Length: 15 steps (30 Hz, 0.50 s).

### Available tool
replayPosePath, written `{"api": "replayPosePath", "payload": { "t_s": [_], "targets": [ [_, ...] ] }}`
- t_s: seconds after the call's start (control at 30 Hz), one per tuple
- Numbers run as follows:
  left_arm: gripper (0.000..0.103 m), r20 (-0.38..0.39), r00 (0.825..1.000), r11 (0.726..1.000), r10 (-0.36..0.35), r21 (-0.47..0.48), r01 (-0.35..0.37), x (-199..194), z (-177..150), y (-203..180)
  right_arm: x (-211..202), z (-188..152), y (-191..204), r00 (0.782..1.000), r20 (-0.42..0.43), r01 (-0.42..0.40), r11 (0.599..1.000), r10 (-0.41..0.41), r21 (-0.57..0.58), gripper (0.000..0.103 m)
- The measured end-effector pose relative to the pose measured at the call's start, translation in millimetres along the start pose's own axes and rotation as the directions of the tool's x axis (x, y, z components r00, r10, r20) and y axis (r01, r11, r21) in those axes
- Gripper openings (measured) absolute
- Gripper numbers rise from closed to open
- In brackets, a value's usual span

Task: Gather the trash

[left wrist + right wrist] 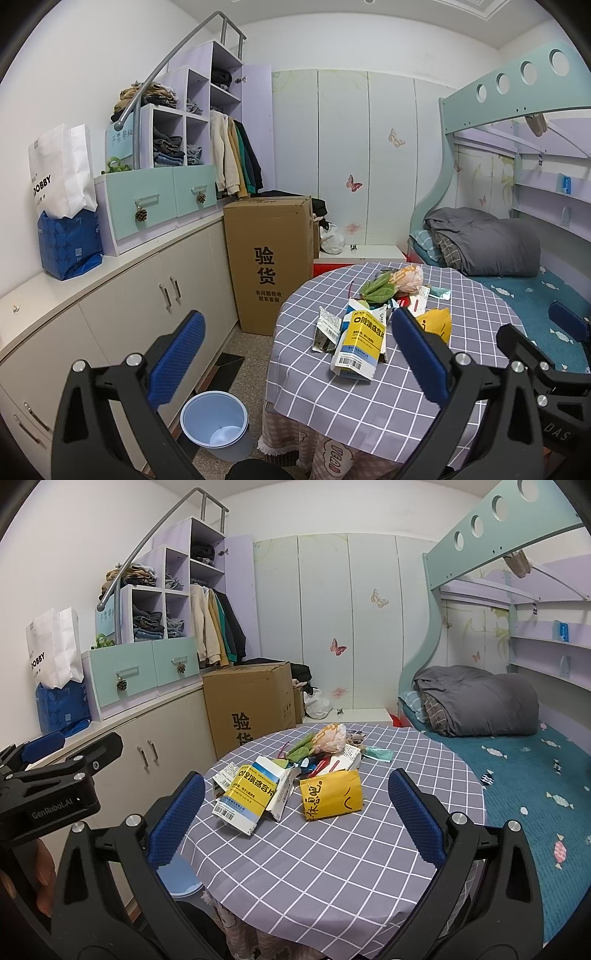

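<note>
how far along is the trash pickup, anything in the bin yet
Nothing looks done: the blue bin on the floor beside the table looks empty. Nothing is in hand; the left gripper and right gripper are both open. Left: the whole pile on the checked tablecloth, including the yellow-blue box and yellow packet.

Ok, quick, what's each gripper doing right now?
Left gripper: jaws open, holding nothing.
Right gripper: jaws open, holding nothing, above the table.
</note>
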<state>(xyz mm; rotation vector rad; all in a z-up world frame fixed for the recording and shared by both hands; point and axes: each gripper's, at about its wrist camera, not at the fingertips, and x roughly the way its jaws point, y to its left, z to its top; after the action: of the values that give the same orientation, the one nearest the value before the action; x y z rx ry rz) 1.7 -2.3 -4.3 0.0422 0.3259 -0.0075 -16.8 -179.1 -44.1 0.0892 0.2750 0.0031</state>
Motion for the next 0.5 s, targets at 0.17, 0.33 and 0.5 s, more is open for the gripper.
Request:
{"api": "replayPosePath", "payload": {
  "t_s": [0.17, 0.33, 0.5],
  "targets": [
    [0.099, -0.002, 1.0, 1.0, 0.0, 0.003, 0.0, -0.5, 0.5, -2.3, 0.1, 0.1, -0.4, 1.0, -0.002, 0.0, 1.0, 0.0, 0.001, 0.097],
    [0.099, -0.003, 1.0, 1.0, 0.001, 0.004, -0.001, 2.0, 1.6, -5.2, 0.3, -3.4, 4.6, 1.0, -0.006, -0.006, 1.0, 0.006, 0.003, 0.097],
    [0.099, -0.004, 1.0, 1.0, 0.001, 0.005, -0.001, 2.1, 1.5, -5.2, 0.4, -5.7, 6.7, 1.0, -0.01, -0.007, 1.0, 0.007, 0.004, 0.097]
  ]
}}
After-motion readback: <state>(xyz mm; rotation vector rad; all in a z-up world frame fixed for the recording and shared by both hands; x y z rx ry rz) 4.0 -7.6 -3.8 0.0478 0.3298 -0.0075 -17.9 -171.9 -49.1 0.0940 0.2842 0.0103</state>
